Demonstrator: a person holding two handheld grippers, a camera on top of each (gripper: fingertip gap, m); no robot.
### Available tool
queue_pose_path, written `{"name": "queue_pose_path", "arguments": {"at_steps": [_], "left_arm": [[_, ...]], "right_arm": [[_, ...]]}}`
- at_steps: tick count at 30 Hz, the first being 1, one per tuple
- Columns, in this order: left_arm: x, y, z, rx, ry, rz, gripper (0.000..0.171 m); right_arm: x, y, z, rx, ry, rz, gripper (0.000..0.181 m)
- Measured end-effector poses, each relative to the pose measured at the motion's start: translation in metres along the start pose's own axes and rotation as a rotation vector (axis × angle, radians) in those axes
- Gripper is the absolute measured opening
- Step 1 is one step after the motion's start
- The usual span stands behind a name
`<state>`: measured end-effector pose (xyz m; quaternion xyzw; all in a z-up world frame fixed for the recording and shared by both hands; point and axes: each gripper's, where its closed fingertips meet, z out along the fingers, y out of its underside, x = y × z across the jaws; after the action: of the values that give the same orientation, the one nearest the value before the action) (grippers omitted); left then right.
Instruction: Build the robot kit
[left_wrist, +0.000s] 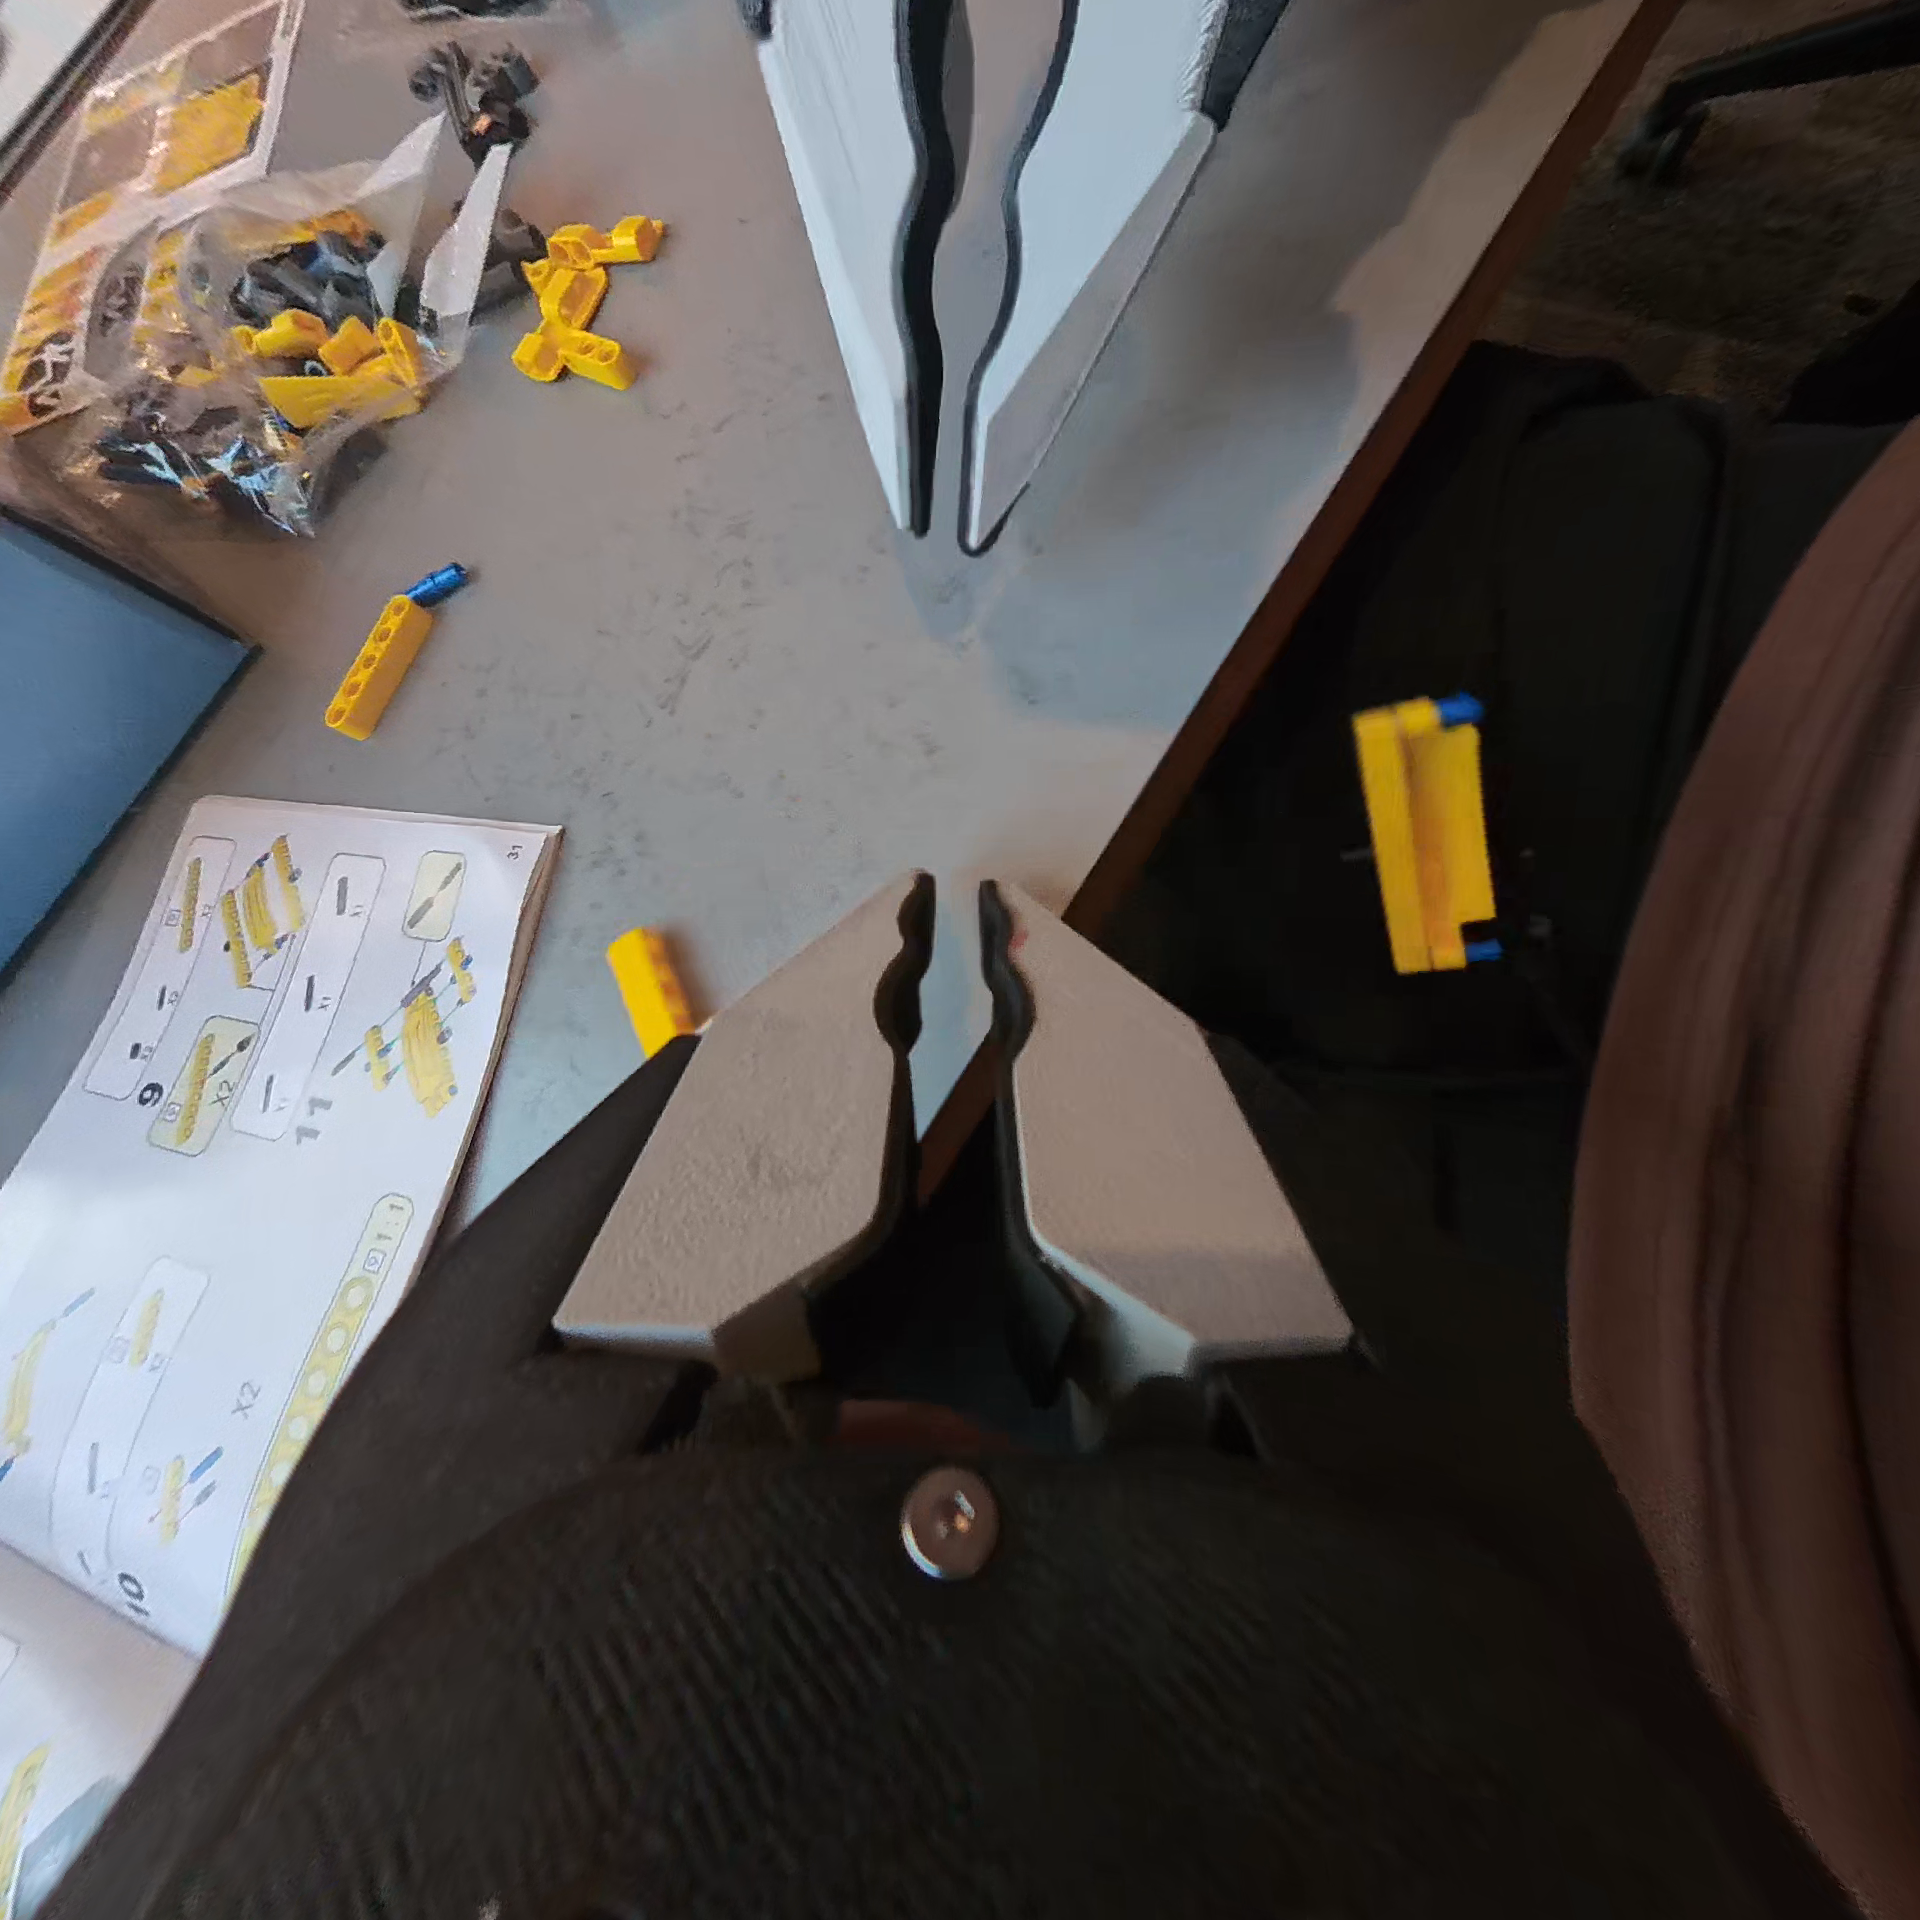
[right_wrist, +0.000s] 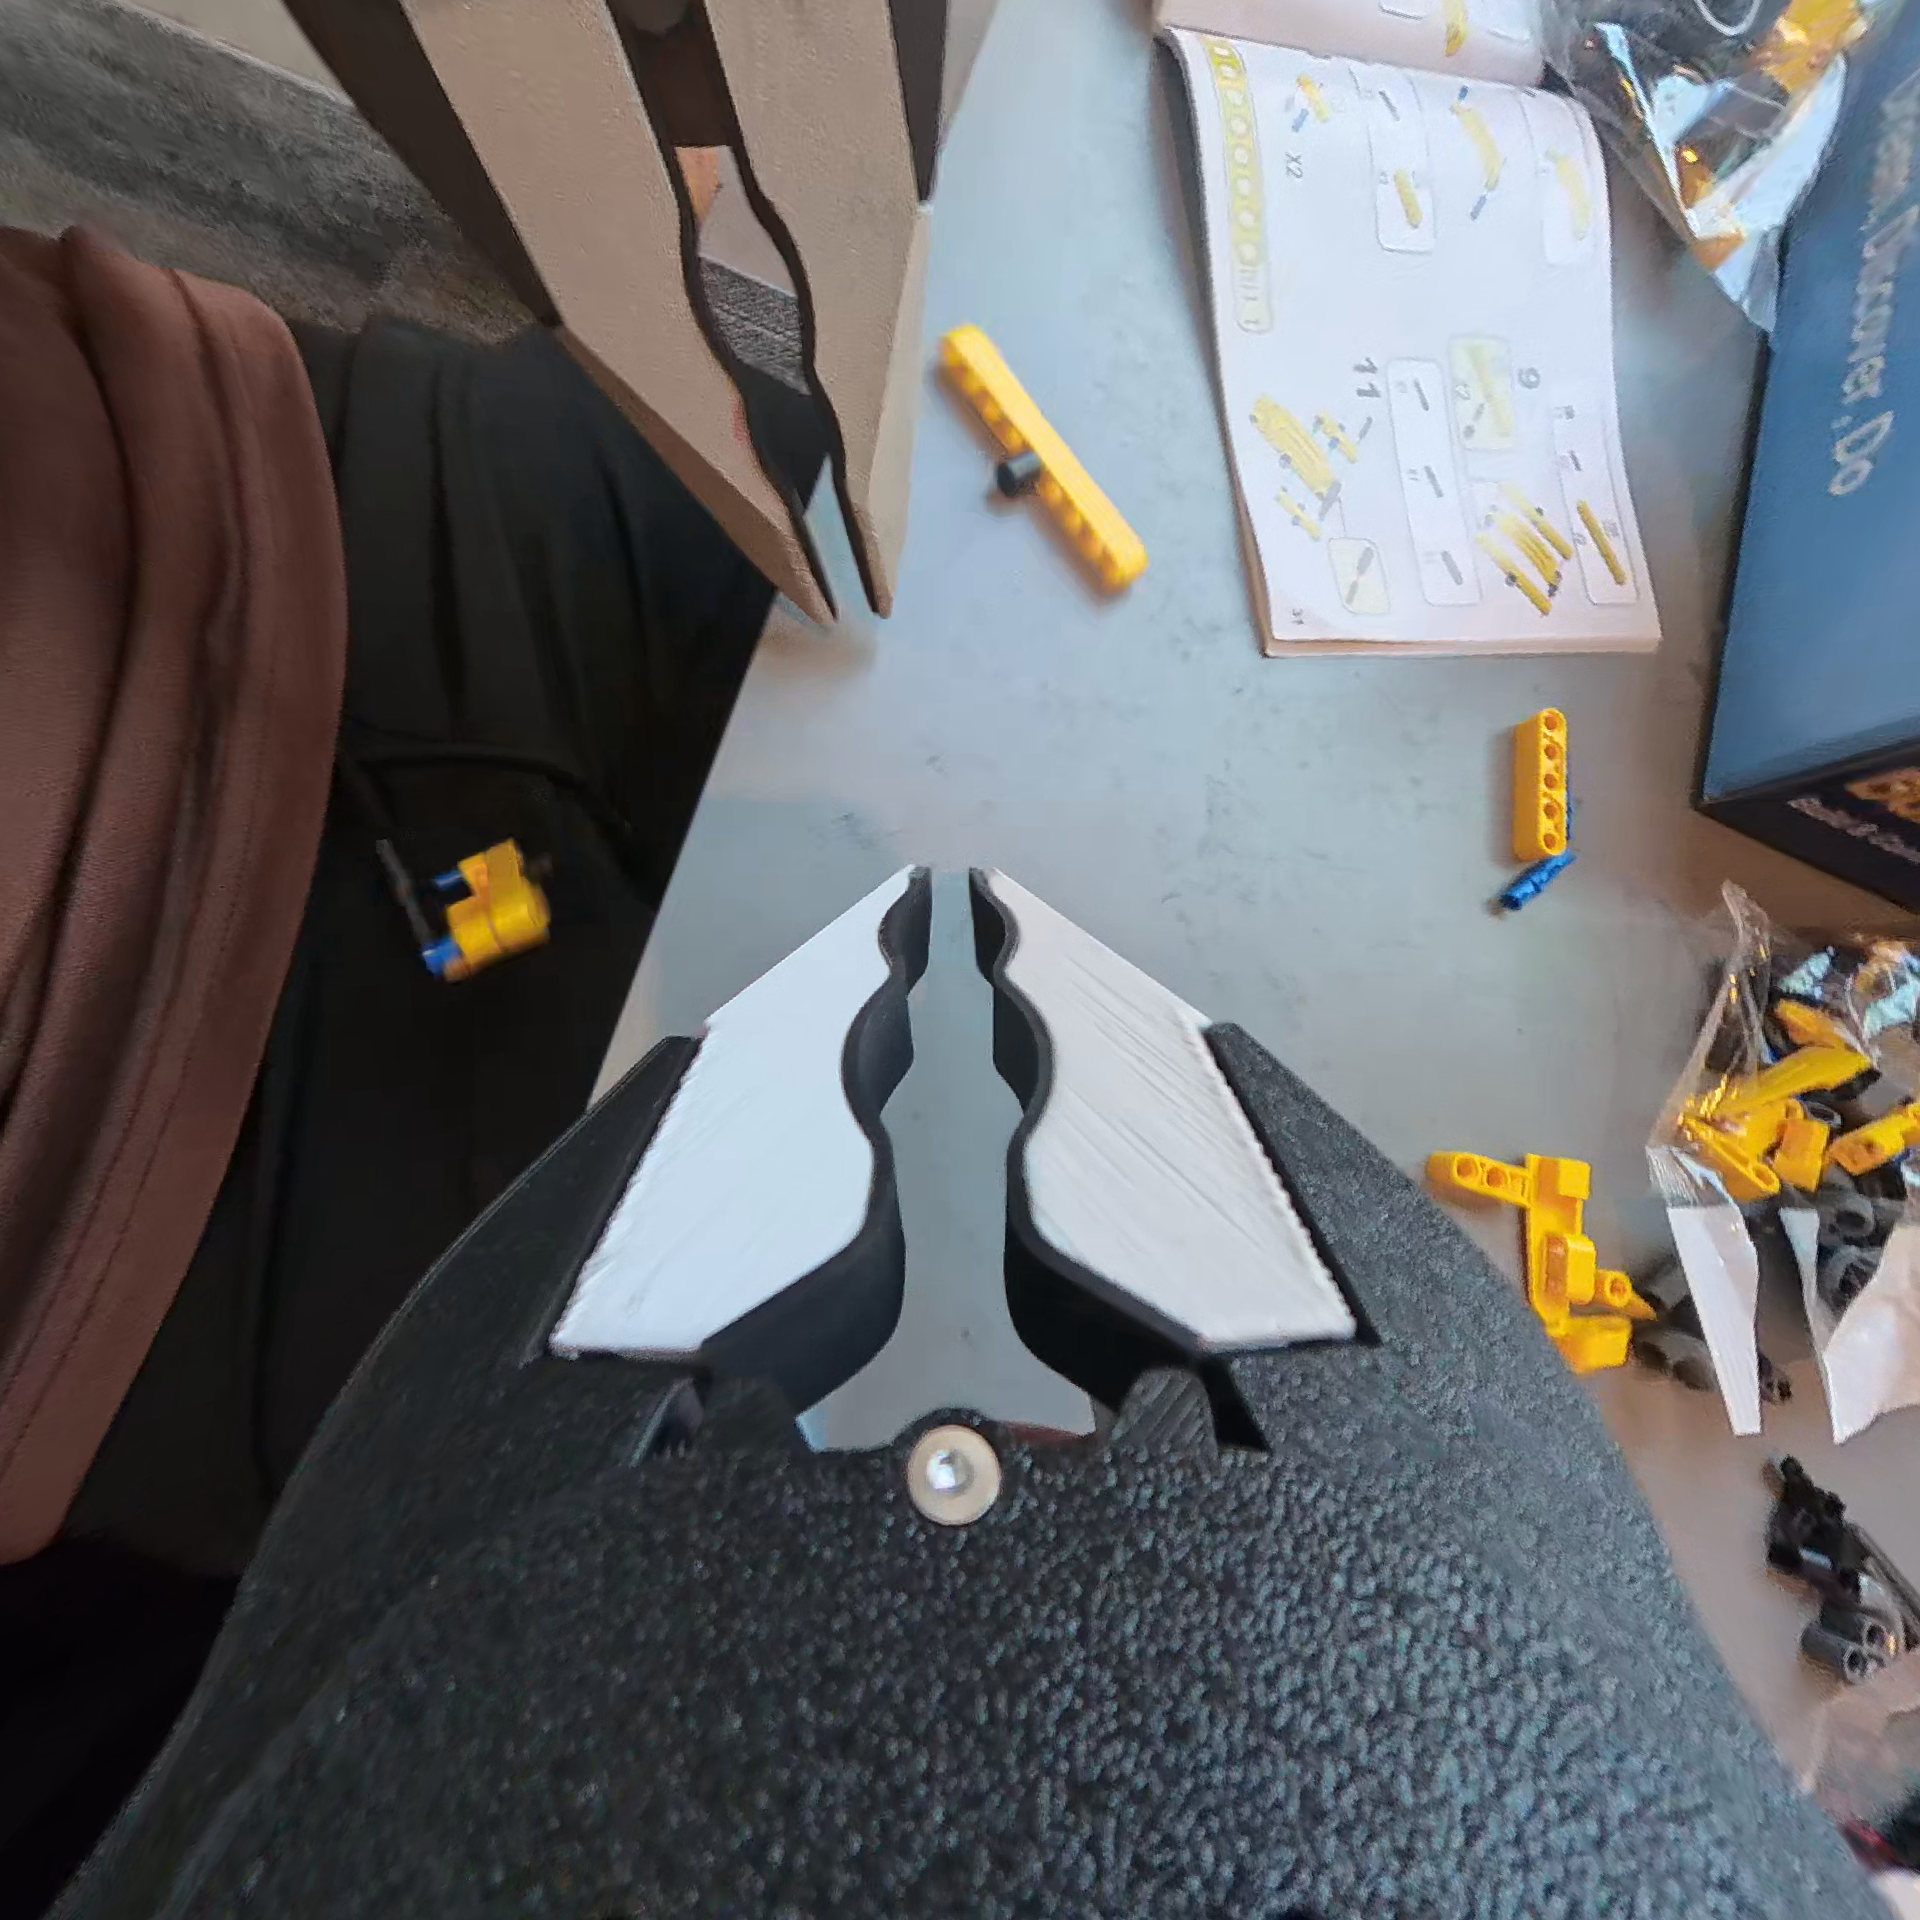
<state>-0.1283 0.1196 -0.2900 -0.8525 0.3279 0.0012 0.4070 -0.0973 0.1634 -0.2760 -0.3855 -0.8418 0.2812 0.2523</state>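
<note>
**Two empty claws over the bench edge, a brick assembly on dark fabric below**

Left claw (left_wrist: 957, 883): tips a narrow gap apart, nothing between them, poised over the near edge of the grey bench (left_wrist: 790, 665). Just beside its left finger lies a long yellow beam (right_wrist: 1042, 457) with a black pin (right_wrist: 1016, 475) in its side; in the left wrist view the finger hides all but one end.

Right claw (right_wrist: 950, 871): likewise narrowly parted and holding nothing, its tips above bare bench close to the edge.

Off the bench, on black fabric (right_wrist: 499, 582) beside a brown garment (right_wrist: 156, 727), rests a small assembly (left_wrist: 1429, 831) of stacked yellow beams with blue pins protruding at both ends; it appears motion-blurred in both views.

Farther along the bench: an open instruction booklet (left_wrist: 312, 1039); a short yellow beam (left_wrist: 377, 665) with a blue pin (left_wrist: 436, 584) at one end; a cluster of joined yellow angle pieces (left_wrist: 582, 301); a torn clear bag (left_wrist: 260, 353) of yellow, black and blue parts; loose black parts (right_wrist: 1839, 1579); and the corner of a dark blue box (right_wrist: 1829, 582).
</note>
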Motion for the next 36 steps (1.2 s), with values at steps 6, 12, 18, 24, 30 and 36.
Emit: {"name": "queue_pose_path", "arguments": {"at_steps": [6,12,18,24,30,36], "left_arm": [[0.000,0.002,0.003,-0.002,-0.016,0.019,0.000],[-0.021,0.005,-0.029,0.008,-0.025,0.036,0.013],[0.054,0.037,-0.039,-0.151,0.398,-0.025,0.016],[0.094,0.096,-0.019,-0.386,0.571,0.032,0.026],[0.089,0.130,-0.010,-0.468,0.609,-0.070,0.022],[0.085,0.126,-0.003,-0.410,0.601,-0.032,0.022]], "right_arm": [[0.008,0.016,0.000,-0.018,0.059,0.093,0.010],[0.020,0.018,-0.006,0.039,0.086,0.154,0.012],[0.023,0.013,-0.009,0.093,0.083,0.170,0.012],[0.022,0.018,-0.006,0.062,0.106,0.139,0.013],[0.023,0.027,0.002,0.037,0.108,0.145,0.016],[0.038,0.020,-0.006,0.095,0.243,0.127,0.021]]}}
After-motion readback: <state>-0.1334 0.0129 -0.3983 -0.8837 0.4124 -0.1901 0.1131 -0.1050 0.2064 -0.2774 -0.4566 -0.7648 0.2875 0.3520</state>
